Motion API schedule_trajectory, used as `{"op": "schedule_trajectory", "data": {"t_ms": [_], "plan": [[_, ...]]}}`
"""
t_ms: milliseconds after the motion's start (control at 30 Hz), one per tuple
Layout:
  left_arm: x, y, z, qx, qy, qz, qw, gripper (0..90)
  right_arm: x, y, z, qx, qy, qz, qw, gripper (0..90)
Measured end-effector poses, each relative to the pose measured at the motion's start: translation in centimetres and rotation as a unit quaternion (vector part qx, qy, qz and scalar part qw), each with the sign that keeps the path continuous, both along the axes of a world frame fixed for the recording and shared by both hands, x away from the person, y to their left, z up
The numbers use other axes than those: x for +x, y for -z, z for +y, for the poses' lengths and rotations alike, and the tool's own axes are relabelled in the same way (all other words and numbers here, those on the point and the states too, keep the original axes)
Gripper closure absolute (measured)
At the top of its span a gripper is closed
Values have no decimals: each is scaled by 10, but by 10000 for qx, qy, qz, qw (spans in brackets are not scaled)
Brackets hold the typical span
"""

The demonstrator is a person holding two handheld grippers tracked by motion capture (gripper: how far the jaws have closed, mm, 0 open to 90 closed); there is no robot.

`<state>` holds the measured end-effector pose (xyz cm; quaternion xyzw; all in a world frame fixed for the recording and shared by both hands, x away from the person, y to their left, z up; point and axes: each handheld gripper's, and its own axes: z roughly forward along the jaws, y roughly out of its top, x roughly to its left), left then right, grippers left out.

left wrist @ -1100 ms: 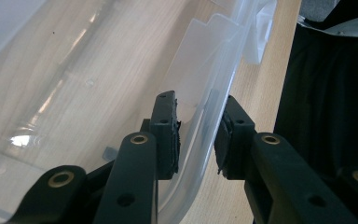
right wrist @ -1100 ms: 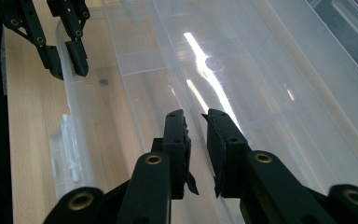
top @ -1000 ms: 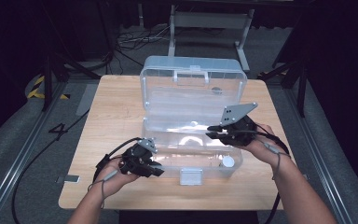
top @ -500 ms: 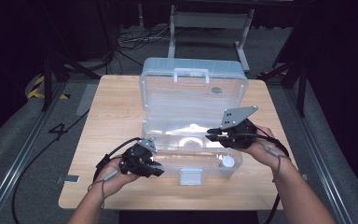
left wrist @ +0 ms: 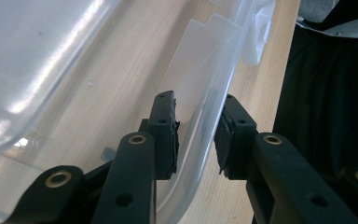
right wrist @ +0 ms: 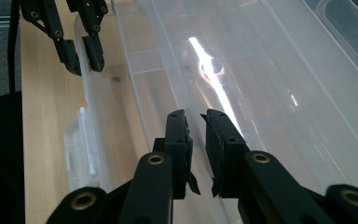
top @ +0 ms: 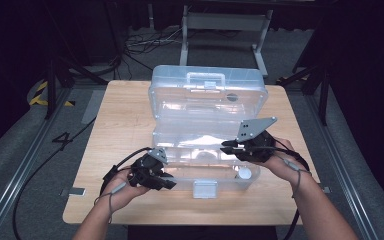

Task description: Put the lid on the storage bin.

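- A dark "4" (top: pixel 63 140) stood on the grey floor (top: pixel 30 165) left of the table, readable in the high view.
- No other number, word, label or brand could be read on anything else in the high view.
- The left gripper view carried no readable text.
- The right gripper view carried no readable text either.
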<state>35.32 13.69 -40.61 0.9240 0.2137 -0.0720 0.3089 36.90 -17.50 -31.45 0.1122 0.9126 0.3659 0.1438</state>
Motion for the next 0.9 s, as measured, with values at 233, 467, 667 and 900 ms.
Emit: {"op": "schedule_trajectory", "data": {"t_ms": [233, 467, 667, 900], "plan": [[0, 0, 0, -6, -4, 5, 10000, 705, -1, 1, 0, 21, -17, 2, 10000, 793], [0, 0, 0, -57, -4, 47, 10000, 674, -1, 2, 0, 35, -6, -18, 10000, 793], [1, -1, 0, -164, 64, 205, 9996, 589, -2, 2, 0, 44, 8, -16, 10000, 793], [1, -11, 7, -368, -39, 78, 9993, 583, -2, 3, 0, 53, 15, -31, 10000, 792]]}}
